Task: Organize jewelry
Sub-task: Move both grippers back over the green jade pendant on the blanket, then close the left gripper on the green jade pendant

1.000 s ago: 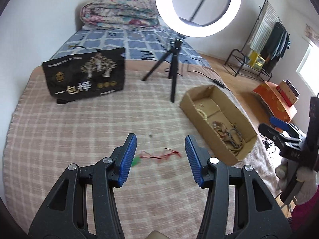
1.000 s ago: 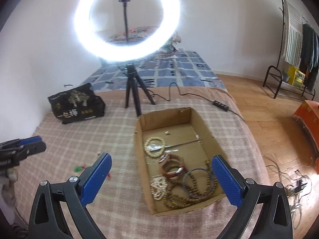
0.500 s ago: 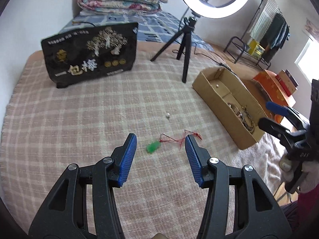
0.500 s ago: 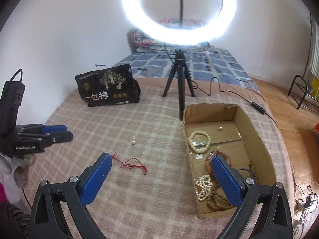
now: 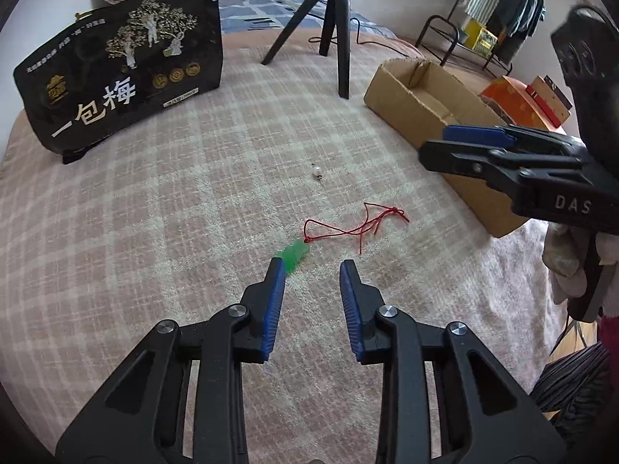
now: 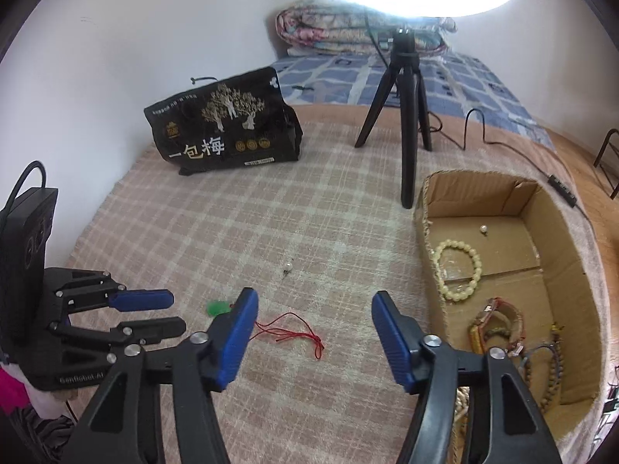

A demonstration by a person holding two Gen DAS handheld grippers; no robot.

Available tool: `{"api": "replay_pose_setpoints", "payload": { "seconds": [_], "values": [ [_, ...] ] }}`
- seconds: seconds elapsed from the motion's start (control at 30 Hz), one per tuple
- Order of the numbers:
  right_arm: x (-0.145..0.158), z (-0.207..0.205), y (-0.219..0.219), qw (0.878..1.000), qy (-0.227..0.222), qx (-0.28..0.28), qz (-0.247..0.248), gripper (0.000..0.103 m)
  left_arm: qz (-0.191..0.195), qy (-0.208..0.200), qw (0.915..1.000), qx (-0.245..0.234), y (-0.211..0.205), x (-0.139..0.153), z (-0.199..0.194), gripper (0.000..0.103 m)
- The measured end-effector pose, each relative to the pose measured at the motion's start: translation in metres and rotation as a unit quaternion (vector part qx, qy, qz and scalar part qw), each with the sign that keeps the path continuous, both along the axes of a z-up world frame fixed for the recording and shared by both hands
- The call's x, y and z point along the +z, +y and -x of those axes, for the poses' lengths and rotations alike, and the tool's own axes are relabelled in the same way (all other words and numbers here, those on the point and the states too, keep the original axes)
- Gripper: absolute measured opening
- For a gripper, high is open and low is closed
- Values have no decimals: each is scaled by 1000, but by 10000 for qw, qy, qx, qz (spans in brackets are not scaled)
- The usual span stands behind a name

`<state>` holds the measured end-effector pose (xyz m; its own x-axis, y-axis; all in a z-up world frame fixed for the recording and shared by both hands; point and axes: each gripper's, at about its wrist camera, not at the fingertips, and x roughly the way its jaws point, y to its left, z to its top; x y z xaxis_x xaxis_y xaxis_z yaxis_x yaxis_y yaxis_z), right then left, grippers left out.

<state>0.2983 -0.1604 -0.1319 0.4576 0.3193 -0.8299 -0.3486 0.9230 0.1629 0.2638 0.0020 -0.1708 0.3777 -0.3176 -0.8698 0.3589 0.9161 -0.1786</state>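
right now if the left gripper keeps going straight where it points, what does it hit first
Most likely the green pendant on its red cord, lying just past the open left gripper, slightly toward its left finger. Depth is uncertain; it may meet the blanket first.

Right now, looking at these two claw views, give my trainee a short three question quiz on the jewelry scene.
1. True or false: the green pendant on the red cord already lies inside the cardboard box.
2. Which claw is nearer the pendant? A. left claw B. right claw
3. Fill in: the loose pearl bead on the blanket lies between the pendant and the black ____.

Key: 1 false, it lies on the blanket. 2 A. 3 tripod.
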Motion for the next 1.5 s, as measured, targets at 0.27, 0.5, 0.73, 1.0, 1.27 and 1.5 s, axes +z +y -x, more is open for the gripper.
{"api": "replay_pose_setpoints", "payload": {
  "seconds": [0.27, 0.5, 0.73, 1.0, 1.27, 1.5],
  "values": [
    [-30, -23, 26, 9995, 167, 253, 36, 47, -173, 66, 9998, -113, -2, -21, -12, 29],
    [-55, -37, 47, 9985, 314, 428, 158, 39, -300, -96, 9992, -261, -4, -24, -15, 29],
    [-74, -50, 51, 9980, 459, 416, 136, 34, -346, -39, 9990, -296, -7, -32, -22, 29],
    [-81, -58, 57, 9978, 458, 424, 214, 31, -373, 48, 9989, -267, -3, -44, -27, 25],
    [-83, -58, 62, 9972, 371, 456, 465, 19, -402, -29, 9989, -221, -3, -45, -25, 18],
    [-80, -59, 52, 9984, 452, 281, 185, 6, -462, -165, 9987, -155, -3, -40, -19, 17]
  ]
}}
